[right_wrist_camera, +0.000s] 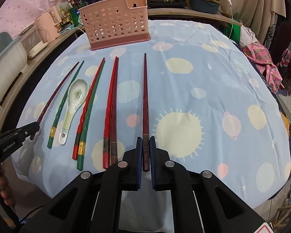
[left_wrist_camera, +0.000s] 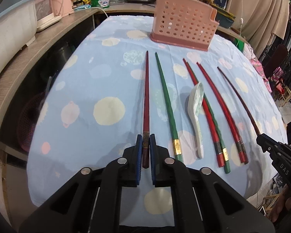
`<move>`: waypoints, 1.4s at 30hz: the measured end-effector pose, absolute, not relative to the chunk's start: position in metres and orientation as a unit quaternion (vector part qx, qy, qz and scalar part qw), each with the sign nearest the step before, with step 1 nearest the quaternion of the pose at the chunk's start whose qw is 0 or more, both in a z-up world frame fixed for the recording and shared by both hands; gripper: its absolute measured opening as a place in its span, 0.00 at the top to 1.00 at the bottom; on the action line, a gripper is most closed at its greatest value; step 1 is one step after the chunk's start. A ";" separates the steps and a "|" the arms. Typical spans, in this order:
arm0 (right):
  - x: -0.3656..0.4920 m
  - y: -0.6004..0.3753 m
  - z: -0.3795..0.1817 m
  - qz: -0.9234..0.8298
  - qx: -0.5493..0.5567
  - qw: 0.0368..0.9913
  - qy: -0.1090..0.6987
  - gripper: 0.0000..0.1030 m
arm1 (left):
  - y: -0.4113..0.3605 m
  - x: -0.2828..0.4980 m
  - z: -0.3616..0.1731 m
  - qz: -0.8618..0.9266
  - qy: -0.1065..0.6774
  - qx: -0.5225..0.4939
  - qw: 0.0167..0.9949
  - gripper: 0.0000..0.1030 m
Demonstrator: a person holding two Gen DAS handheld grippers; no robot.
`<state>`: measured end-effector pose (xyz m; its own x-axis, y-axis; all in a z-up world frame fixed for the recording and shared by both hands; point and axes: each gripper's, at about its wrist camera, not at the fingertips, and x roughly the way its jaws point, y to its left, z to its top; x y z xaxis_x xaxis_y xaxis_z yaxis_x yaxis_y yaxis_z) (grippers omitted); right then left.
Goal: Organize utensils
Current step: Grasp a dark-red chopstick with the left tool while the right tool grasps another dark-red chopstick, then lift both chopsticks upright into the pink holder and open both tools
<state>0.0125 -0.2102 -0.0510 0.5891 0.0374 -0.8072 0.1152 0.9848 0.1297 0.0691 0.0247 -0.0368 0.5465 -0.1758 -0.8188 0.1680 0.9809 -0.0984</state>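
Chopsticks lie in a row on the desk [left_wrist_camera: 110, 73], which is covered by a light blue cloth with pale round patterns. A pink perforated holder [left_wrist_camera: 183, 27] stands upright at the far side of the desk, apart from the row.

The left gripper [left_wrist_camera: 146, 147] is clamped on the thick end of a dark red chopstick [left_wrist_camera: 146, 97], the leftmost item of the row; its blue pads [left_wrist_camera: 139, 151] press on both sides of the stick near the decorated band. The stick points away toward the holder and appears to rest on the cloth.

The right gripper [right_wrist_camera: 146, 149] is clamped in the same manner on a second dark red chopstick [right_wrist_camera: 145, 97], the rightmost of the row, again at the thick end beside the band.

Between these two sticks, from left to right in the left wrist view: a single green chopstick [left_wrist_camera: 165, 101] with a gold band; a white ceramic spoon [left_wrist_camera: 197, 114], bowl facing up and handle toward the near edge; a red and green pair [left_wrist_camera: 209, 114] lying touching one another; and two red chopsticks [left_wrist_camera: 219, 108] side by side.

The spoon lies just beside the green stick and the mixed pair; whether it touches either cannot be told.

Pots, a pink appliance and containers stand on a shelf behind the desk.
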 end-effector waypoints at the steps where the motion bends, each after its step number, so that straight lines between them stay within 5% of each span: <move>1: 0.014 -0.210 -0.047 -0.021 0.085 0.889 0.449 0.93 | 0.025 0.069 -0.031 -0.098 0.461 -0.006 0.882 0.93; 42: 0.157 -0.280 0.180 0.004 0.182 0.967 0.176 0.93 | -0.031 0.219 0.238 -0.160 0.182 -0.051 0.969 0.93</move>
